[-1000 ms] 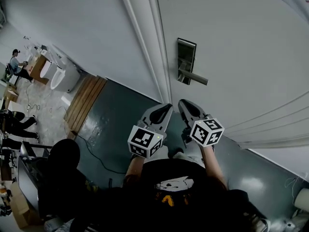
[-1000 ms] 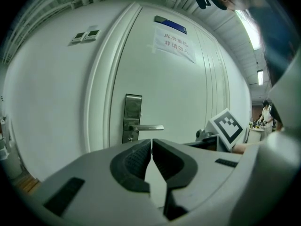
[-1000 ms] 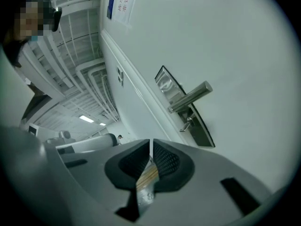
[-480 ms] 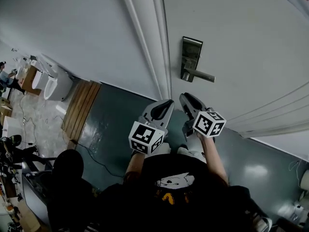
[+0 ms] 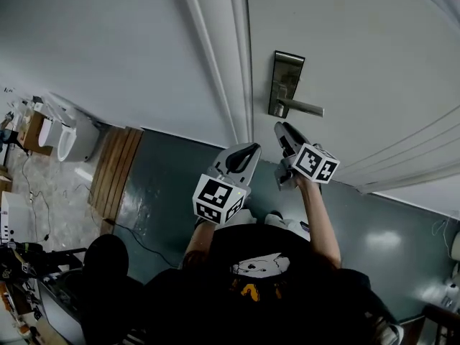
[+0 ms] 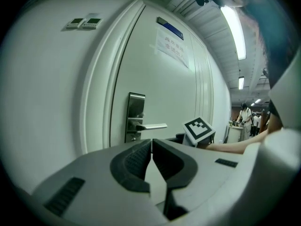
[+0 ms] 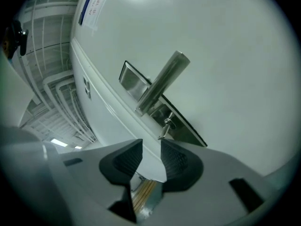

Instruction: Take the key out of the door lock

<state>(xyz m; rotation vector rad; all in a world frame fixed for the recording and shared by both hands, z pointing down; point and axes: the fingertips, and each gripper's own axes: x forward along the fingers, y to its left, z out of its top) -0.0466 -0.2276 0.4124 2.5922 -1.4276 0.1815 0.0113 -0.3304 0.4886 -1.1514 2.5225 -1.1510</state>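
Key (image 7: 164, 127) is small and hard to make out; it shows only in the right gripper view, stuck in the lock plate (image 7: 136, 81) under the handle (image 7: 162, 81), just ahead of the right gripper (image 7: 151, 147); its jaws are opening with nothing between them; head view too far off to show the key; one key, one handle, one lock plate, two grippers; left gripper (image 6: 151, 142) has jaws together, empty, door (image 5: 359, 49) ahead of it.

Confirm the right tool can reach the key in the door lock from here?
Probably yes. The right tool has its jaws opening with nothing between them, and the key juts from the lock plate just ahead, unobstructed; the lever sits above it.
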